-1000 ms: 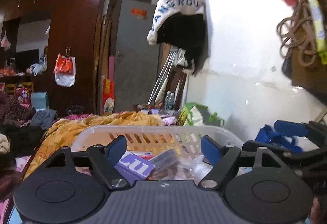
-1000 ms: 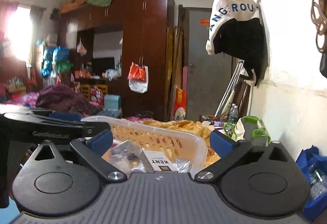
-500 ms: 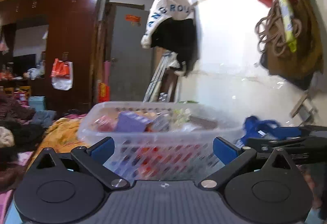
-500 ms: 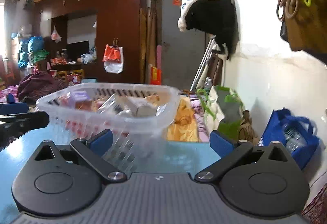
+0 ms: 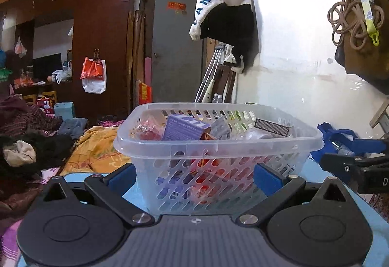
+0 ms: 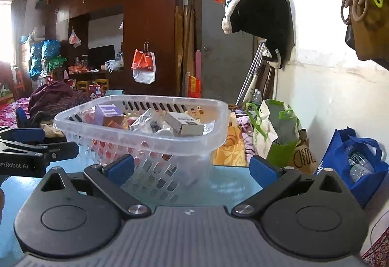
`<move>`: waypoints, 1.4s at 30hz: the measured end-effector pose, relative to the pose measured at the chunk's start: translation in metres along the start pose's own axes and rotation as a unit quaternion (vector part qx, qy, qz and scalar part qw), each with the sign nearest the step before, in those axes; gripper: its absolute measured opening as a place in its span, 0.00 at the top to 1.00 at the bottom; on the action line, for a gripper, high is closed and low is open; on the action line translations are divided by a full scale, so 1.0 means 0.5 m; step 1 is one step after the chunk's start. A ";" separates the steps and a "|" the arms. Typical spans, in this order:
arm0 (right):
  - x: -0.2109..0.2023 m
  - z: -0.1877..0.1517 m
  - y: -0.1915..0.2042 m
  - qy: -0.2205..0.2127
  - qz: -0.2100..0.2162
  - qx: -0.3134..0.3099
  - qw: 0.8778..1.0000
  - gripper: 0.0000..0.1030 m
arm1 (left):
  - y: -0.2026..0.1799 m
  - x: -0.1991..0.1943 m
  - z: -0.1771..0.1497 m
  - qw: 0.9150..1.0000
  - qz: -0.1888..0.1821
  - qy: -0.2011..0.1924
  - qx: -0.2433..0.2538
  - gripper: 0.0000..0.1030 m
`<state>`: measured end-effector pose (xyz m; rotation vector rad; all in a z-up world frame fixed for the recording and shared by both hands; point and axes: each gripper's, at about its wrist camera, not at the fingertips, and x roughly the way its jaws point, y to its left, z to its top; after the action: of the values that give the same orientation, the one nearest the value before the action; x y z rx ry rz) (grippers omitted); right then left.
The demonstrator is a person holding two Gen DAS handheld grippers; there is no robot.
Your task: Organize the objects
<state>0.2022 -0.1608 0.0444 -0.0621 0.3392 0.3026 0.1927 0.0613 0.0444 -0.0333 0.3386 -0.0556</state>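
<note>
A clear plastic basket (image 5: 218, 145) stands on a light blue table (image 6: 231, 184). It holds several items: a purple box (image 5: 184, 127), a red packet (image 5: 148, 130), a grey box (image 6: 184, 123) and clear wrappers. My left gripper (image 5: 193, 177) is open, low at table level, its blue fingertips just in front of the basket's near wall and empty. My right gripper (image 6: 192, 169) is open and empty, close to the basket's (image 6: 145, 135) right front corner. Each gripper shows at the edge of the other's view.
A white wall (image 5: 291, 72) runs along the right with hung clothes and bags. Blue and green bags (image 6: 357, 164) sit on the floor beside the table. A bed with yellow and dark cloth (image 5: 92, 152) lies behind, with brown wardrobes (image 5: 97, 35) beyond.
Both grippers dropped from above the basket's rim to table level and drew back a little. The basket now stands on the table in front of them.
</note>
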 end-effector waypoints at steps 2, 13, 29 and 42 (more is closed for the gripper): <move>0.000 0.001 -0.002 -0.001 0.001 0.003 1.000 0.00 | -0.005 -0.004 0.007 1.000 0.000 0.000 0.001 0.00; 0.018 -0.003 -0.009 0.018 -0.001 0.014 1.000 0.00 | -0.051 0.003 0.039 1.000 0.004 0.008 0.012 0.00; 0.010 -0.001 -0.015 0.013 0.002 0.017 1.000 0.00 | -0.079 -0.001 0.042 0.999 0.016 0.013 0.024 0.00; 0.007 0.002 -0.027 0.012 0.002 0.024 1.000 0.00 | -0.065 0.002 0.043 1.000 0.020 0.017 0.012 0.00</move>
<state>0.2097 -0.1726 0.0442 -0.0189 0.3708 0.2969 0.1991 0.0294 0.0656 -0.0028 0.3718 -0.0206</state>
